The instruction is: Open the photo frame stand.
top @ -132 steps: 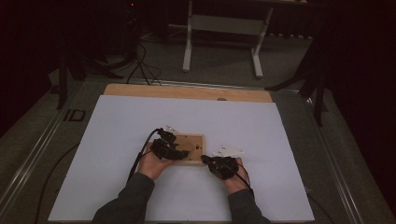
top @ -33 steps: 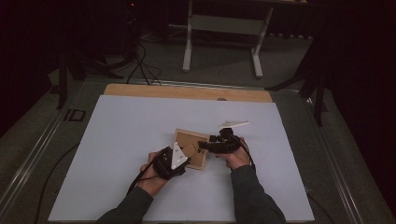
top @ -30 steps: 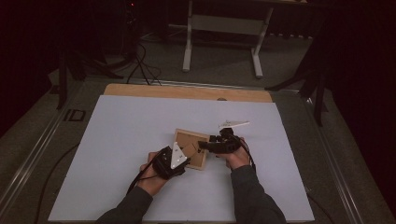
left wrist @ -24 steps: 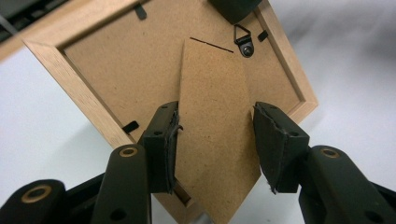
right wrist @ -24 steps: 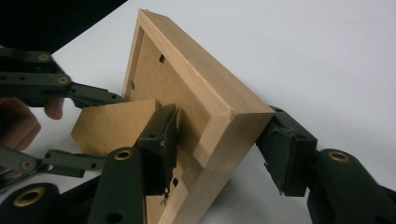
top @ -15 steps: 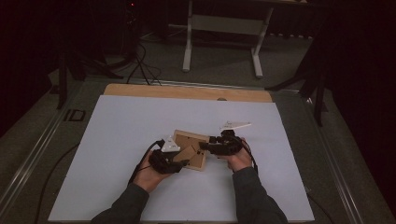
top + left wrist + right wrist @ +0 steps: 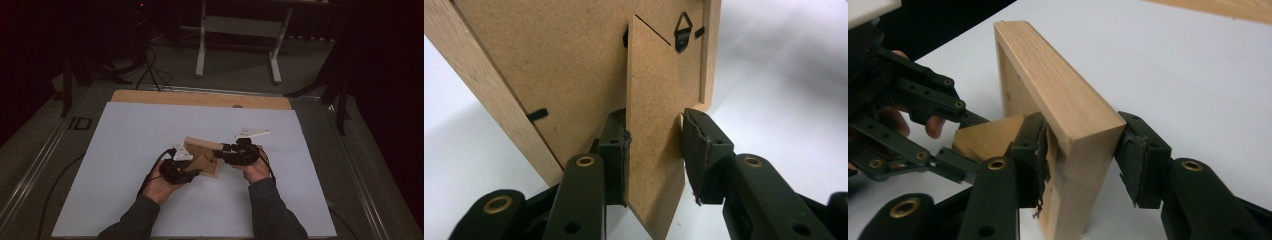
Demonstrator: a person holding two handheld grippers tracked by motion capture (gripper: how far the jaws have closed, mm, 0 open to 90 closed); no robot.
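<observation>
A light wooden picture frame (image 7: 202, 155) stands on edge on the white table sheet (image 7: 125, 150), its fibreboard back toward my left gripper (image 7: 192, 172). In the left gripper view the frame back (image 7: 549, 65) carries a fold-out stand (image 7: 651, 100). My left gripper (image 7: 654, 150) has just been closing and both pads now rest on that stand. My right gripper (image 7: 222, 149) comes in from the right. Its jaws (image 7: 1080, 160) have also just been closing and now clamp the frame's side rail (image 7: 1058, 95), one pad inside, one outside. The left gripper (image 7: 963, 145) shows beyond it.
A wooden board edge (image 7: 200, 99) runs along the table's far side. A white-legged stand (image 7: 240, 30) is on the floor beyond, with cables (image 7: 150, 70) at the far left. Dark floor surrounds the table.
The frame, flat on the sheet at first, now stands upright between the hands. My left hand has swung in behind it, and both pairs of jaws have narrowed.
</observation>
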